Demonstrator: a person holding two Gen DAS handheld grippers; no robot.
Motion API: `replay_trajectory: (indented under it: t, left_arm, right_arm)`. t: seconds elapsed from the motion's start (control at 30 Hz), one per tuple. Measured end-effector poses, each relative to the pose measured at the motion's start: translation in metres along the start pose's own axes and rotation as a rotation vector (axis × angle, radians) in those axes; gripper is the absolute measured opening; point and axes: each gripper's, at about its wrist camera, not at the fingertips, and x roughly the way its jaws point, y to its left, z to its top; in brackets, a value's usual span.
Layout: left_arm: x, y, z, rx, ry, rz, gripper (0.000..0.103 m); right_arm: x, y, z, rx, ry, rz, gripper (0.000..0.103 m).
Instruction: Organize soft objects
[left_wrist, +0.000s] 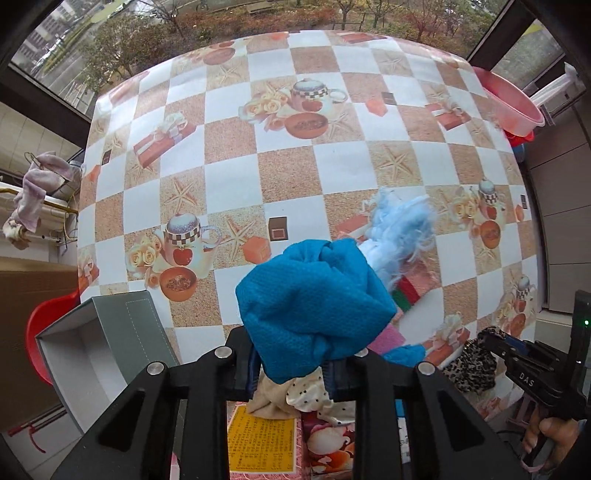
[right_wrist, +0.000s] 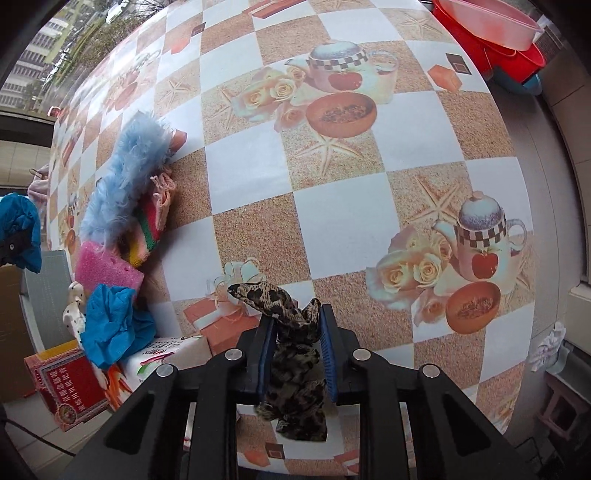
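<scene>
My left gripper (left_wrist: 291, 369) points down and is shut on a bunched teal waffle cloth (left_wrist: 314, 295), held above the checkered table (left_wrist: 280, 173). Below it lie a fluffy light-blue piece (left_wrist: 402, 225), a cream polka-dot cloth (left_wrist: 306, 395) and a striped sponge (left_wrist: 406, 291). My right gripper (right_wrist: 297, 343) is shut on a leopard-print cloth (right_wrist: 291, 369) that hangs between its blue pads over the table's near edge. In the right wrist view the pile sits at the left: the fluffy blue piece (right_wrist: 122, 173), a pink sponge (right_wrist: 107, 266) and a second blue cloth (right_wrist: 110, 325).
An open grey box (left_wrist: 110, 332) stands at the table's near left corner. A pink basin (left_wrist: 509, 107) over red tubs sits off the far right corner. A red chair (left_wrist: 44, 332) is at the left. Printed red and yellow boxes (right_wrist: 70, 384) stand below the pile.
</scene>
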Motion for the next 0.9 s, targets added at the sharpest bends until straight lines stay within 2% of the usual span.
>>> replay_trajectory:
  t: [0.23, 0.43, 0.67, 0.9]
  left_arm:
    - [-0.039, -0.035, -0.029, 0.08, -0.066, -0.049, 0.029]
    - [-0.056, -0.06, -0.059, 0.159, -0.093, -0.091, 0.029]
    - [-0.067, -0.08, -0.101, 0.308, -0.099, -0.162, 0.029]
    - [-0.074, -0.085, -0.153, 0.453, -0.082, -0.232, 0.029]
  right_arm:
    - [-0.022, -0.022, -0.029, 0.07, -0.032, 0.082, 0.025]
    - [-0.038, -0.04, -0.05, 0.108, -0.061, 0.105, 0.025]
    - [-0.044, -0.032, -0.079, 0.179, -0.097, 0.103, 0.025]
    - [-0.044, -0.009, -0.124, 0.218, -0.097, 0.096, 0.025]
